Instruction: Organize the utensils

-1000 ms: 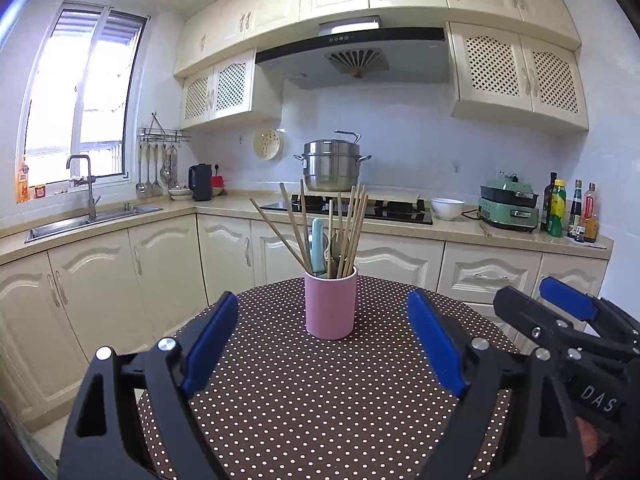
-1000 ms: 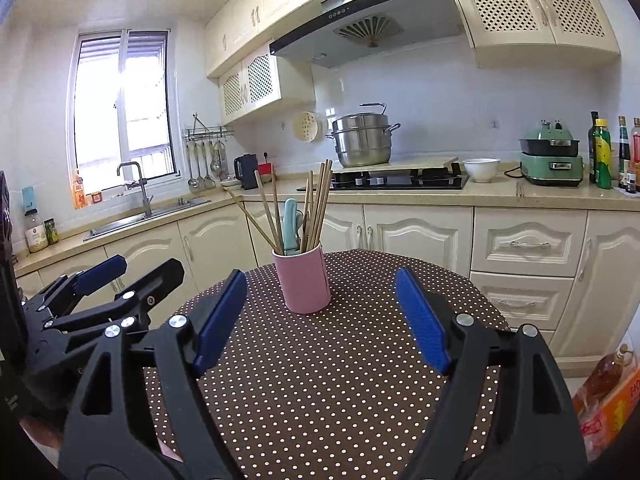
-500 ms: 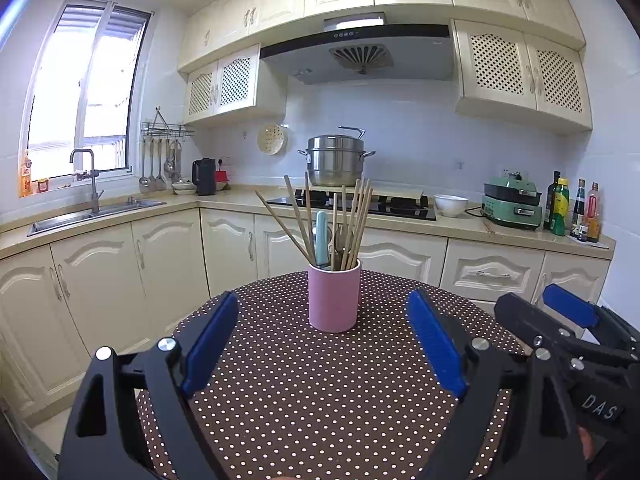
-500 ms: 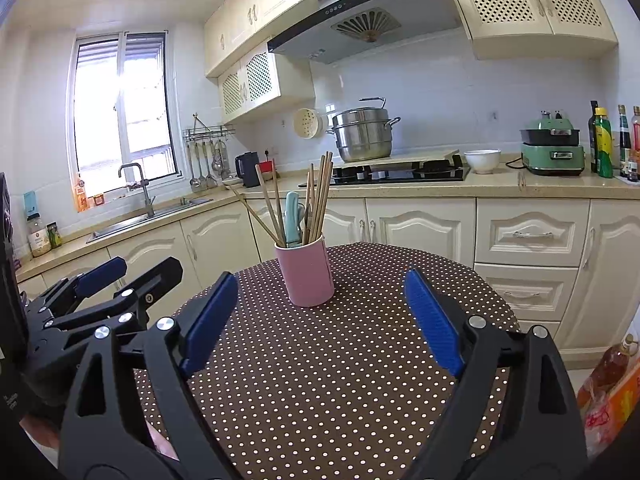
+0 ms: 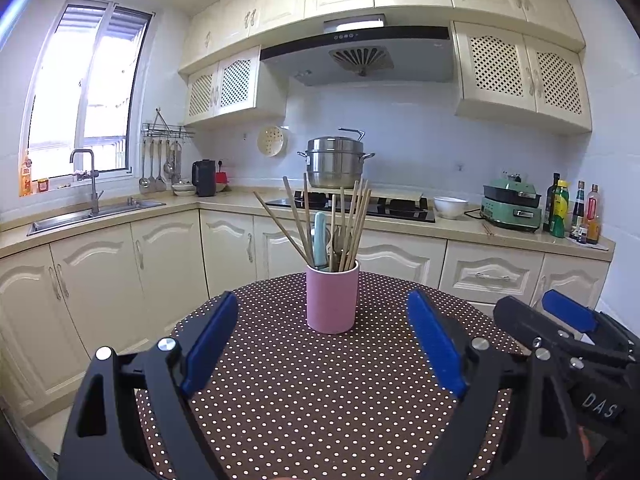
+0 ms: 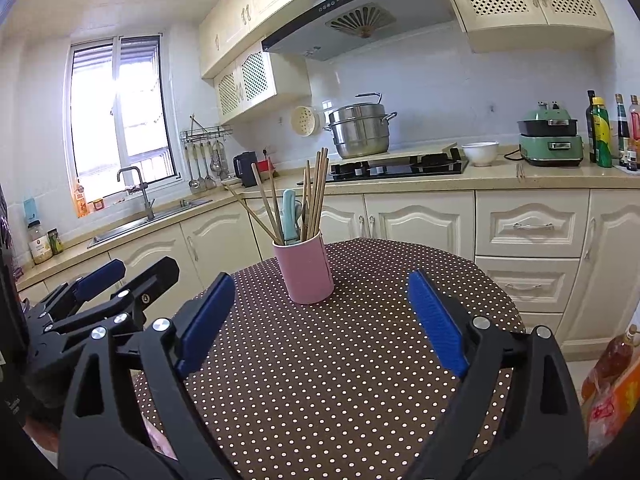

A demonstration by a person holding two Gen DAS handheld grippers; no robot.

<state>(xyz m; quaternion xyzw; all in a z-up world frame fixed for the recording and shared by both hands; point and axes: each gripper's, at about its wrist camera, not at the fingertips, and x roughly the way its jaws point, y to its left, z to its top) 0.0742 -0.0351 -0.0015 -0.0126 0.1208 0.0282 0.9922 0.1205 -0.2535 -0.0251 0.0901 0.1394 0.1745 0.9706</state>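
Observation:
A pink cup [image 5: 332,298] stands upright on the round brown polka-dot table [image 5: 320,400]. It holds several wooden chopsticks [image 5: 348,220] and a teal-handled utensil [image 5: 319,240]. It also shows in the right wrist view [image 6: 308,270]. My left gripper [image 5: 324,340] is open and empty, held above the near side of the table, short of the cup. My right gripper [image 6: 320,320] is open and empty too, beside the left one. Each gripper shows in the other's view: the right [image 5: 560,332], the left [image 6: 108,284].
Kitchen counter runs behind the table with a sink [image 5: 80,216], a stove with a steel pot [image 5: 336,162], a white bowl [image 5: 450,206], a green appliance [image 5: 512,206] and bottles [image 5: 572,212]. A bag and bottle sit on the floor at right [image 6: 612,376].
Both grippers have tilted upward and drawn slightly back, so the cup sits lower and a bit farther in both views. Jaws stay open.

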